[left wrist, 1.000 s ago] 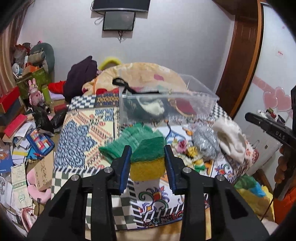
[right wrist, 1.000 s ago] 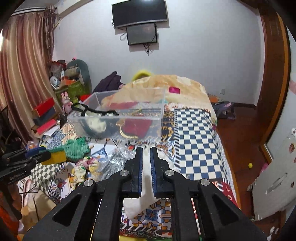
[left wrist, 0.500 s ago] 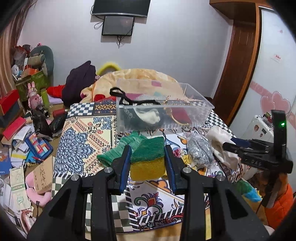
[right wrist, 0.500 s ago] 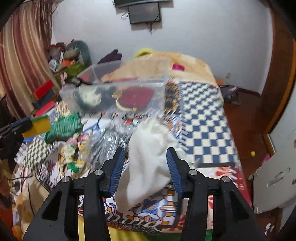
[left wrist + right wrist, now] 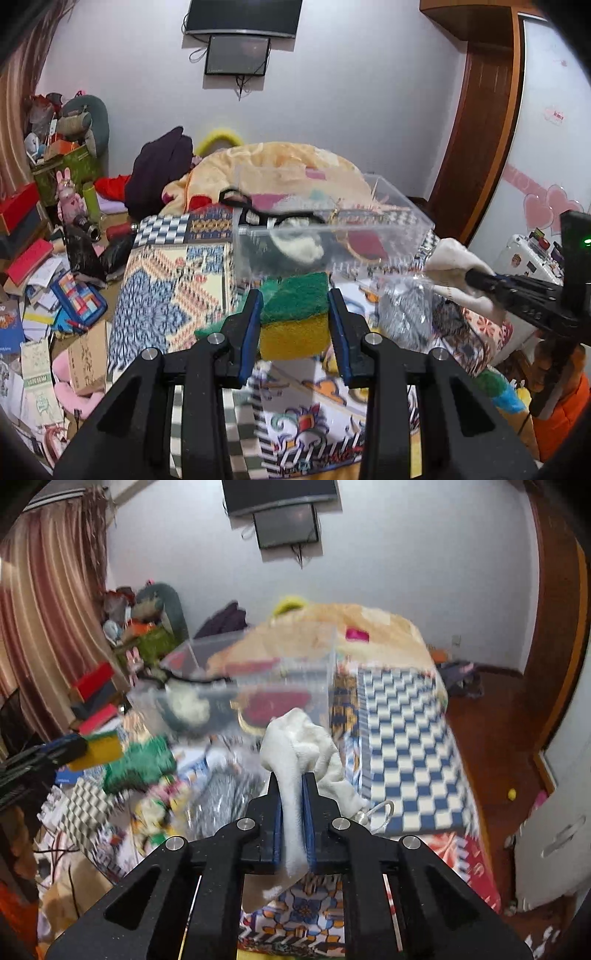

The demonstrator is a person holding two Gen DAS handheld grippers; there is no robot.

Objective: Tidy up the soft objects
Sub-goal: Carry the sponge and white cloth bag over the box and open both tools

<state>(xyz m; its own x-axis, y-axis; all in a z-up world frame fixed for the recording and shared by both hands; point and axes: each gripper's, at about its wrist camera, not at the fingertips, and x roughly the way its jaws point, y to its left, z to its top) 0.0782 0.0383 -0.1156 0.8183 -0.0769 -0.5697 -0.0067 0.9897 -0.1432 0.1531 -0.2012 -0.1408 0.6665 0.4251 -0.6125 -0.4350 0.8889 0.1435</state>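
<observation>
Pinching a limp white cloth [image 5: 295,746] between nearly closed jaws, the right gripper [image 5: 293,805] carries something light and floppy, best bunched mid-fold, just short of the clear plastic bin [image 5: 258,672] ahead, while the left gripper [image 5: 295,314] squeezes a springy green-and-yellow sponge [image 5: 295,317].

Your sponge [image 5: 294,319] is green on top and yellow below. Your cloth [image 5: 295,753] is cream white. The bin [image 5: 325,236] is clear plastic. The bedspread [image 5: 402,760] shows blue-and-white checks beside multicoloured floral panels.
</observation>
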